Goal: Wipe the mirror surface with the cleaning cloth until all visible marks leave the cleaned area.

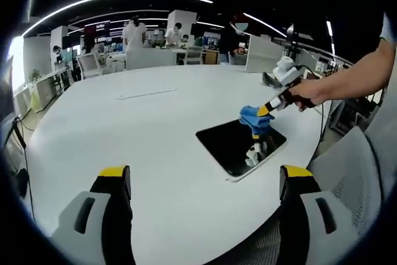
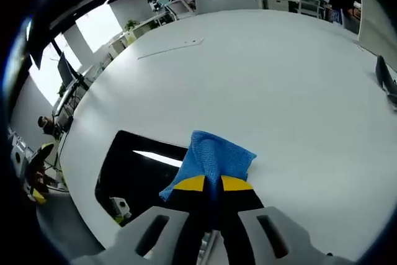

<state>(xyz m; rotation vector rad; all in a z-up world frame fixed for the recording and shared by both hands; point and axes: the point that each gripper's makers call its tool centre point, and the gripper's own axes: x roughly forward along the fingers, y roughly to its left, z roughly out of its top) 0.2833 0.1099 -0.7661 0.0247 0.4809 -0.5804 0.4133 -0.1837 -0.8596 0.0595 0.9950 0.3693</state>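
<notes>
My left hand-held gripper [image 1: 205, 184] has grey jaws, black inside, yellow-tipped at seven and five o'clock. My right hand-held gripper [image 2: 213, 184] looks alike: black, yellow-capped jaws on grey bodies with dark slots. My arm [image 1: 356, 76] is bare.

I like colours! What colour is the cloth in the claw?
Blue. The cleaning cloth shows best in the right gripper view, pinched in the right claw.
</notes>
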